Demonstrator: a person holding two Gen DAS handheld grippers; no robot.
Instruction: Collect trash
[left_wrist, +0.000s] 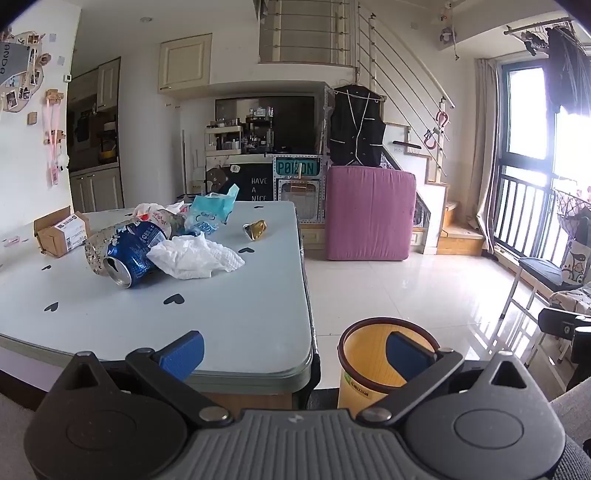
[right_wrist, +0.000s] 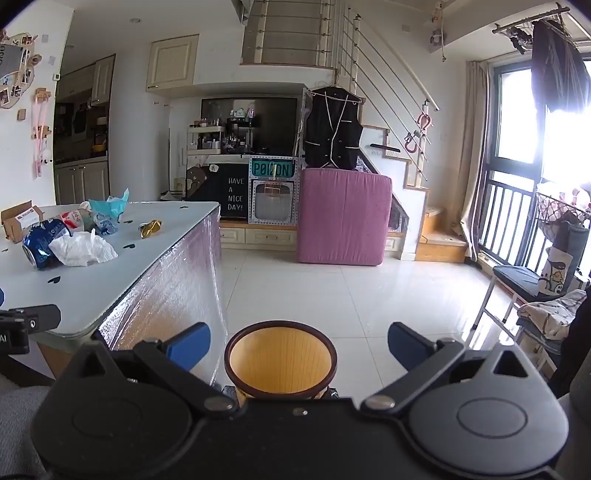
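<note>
Left claw (left_wrist: 295, 352) and right claw (right_wrist: 299, 347) gape, empty.

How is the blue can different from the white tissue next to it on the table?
The blue can is shiny metal, while the white tissue is soft crumpled paper. The blue can lies on its side with its open top facing the camera; the white tissue sits in a loose, shapeless heap. The can is dark blue with printing, the tissue plain white. Both lie on the table, touching each other, not yet in the yellow bin.

On my table (left_wrist: 221, 314) lie a dented blue can (left_wrist: 135, 254) on its side, a crumpled white tissue (left_wrist: 195, 256) touching it, a teal wrapper (left_wrist: 210, 214) and a gold wrapper (left_wrist: 256, 229). My yellow bin (right_wrist: 280, 360) stands upright on the floor beside the table, empty.
</note>
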